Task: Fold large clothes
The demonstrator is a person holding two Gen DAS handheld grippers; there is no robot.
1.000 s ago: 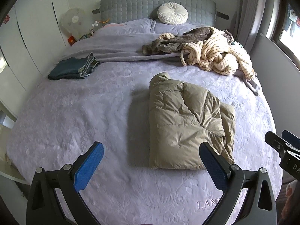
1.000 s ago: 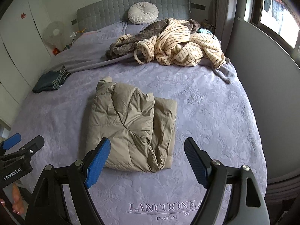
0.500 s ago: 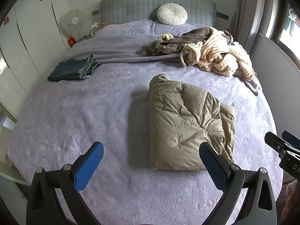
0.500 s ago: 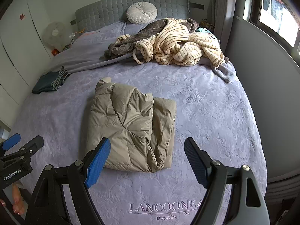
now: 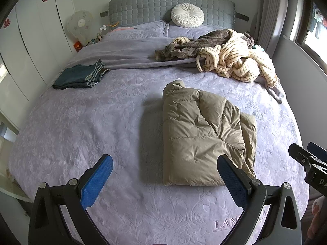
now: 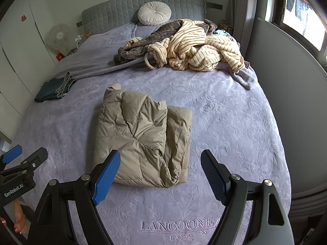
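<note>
On bed [image 6: 235, 122] | jacket [image 6: 143, 134] folded | left gripper [image 5: 163, 175], right gripper [image 6: 160, 173] both spread, empty | risk: puffy folds spring open if nudged

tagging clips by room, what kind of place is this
A bedroom in a home, most likely. A wide bed with a padded headboard and a round cushion fills the view, clothes lie on it, and wardrobe doors line the wall beside it.
</note>
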